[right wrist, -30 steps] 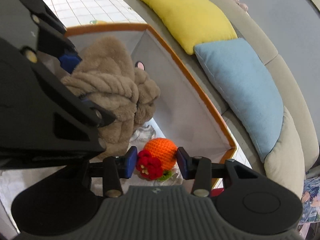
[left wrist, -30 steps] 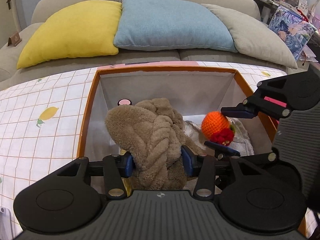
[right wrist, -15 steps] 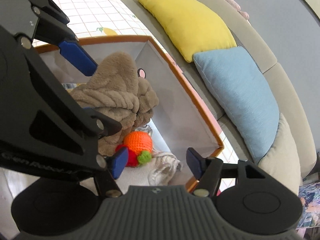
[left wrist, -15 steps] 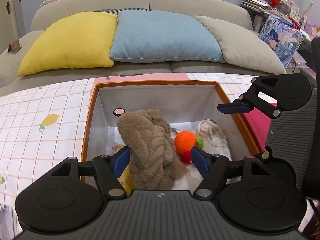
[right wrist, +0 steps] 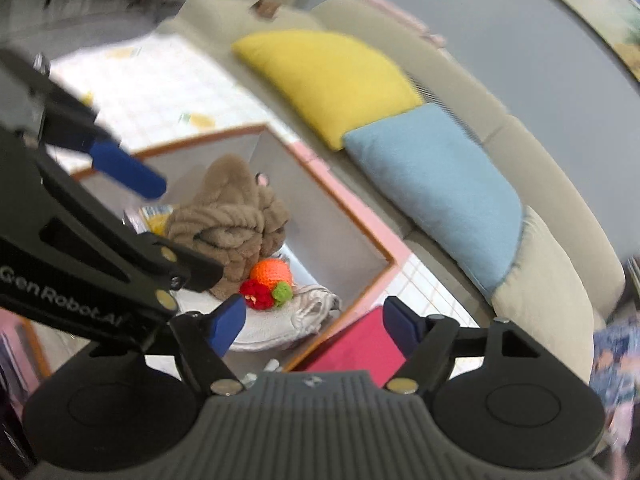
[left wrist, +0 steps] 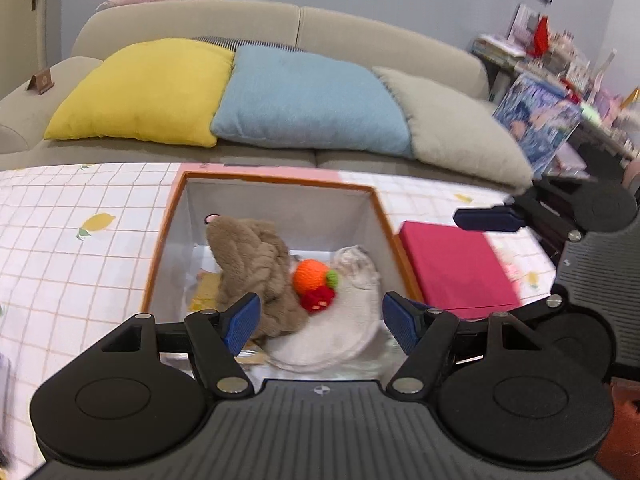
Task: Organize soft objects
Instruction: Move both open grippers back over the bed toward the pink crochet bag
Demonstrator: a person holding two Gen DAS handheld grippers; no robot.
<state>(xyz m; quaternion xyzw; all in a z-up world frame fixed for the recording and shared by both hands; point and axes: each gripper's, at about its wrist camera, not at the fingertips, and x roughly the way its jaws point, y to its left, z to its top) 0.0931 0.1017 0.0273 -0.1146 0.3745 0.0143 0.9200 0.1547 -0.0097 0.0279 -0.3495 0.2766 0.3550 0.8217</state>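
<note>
An orange-rimmed white box (left wrist: pixel 188 184) stands on the checked tablecloth; it also shows in the right wrist view (right wrist: pixel 360 236). Inside lie a brown plush braided toy (left wrist: pixel 256 256) (right wrist: pixel 232 220), an orange crochet ball with red and green bits (left wrist: pixel 312 276) (right wrist: pixel 272 276), and a whitish cloth (left wrist: pixel 344 320) (right wrist: pixel 280 320). My left gripper (left wrist: pixel 320 322) is open and empty, raised above the box's near edge. My right gripper (right wrist: pixel 314 326) is open and empty, raised above the box's right corner; one of its fingers (left wrist: pixel 488 219) shows at the right of the left wrist view.
A pink-red flat box (left wrist: pixel 452 264) (right wrist: pixel 360 352) lies right of the orange-rimmed box. Behind the table is a beige sofa (left wrist: pixel 280 24) with yellow (left wrist: pixel 144 92), blue (left wrist: pixel 308 100) and grey (left wrist: pixel 452 124) cushions. A cluttered shelf (left wrist: pixel 560 60) stands at far right.
Both grippers opened, letting go of the plush toy and the crochet ball, and pulled up and back from the box. The toys now rest inside the box.
</note>
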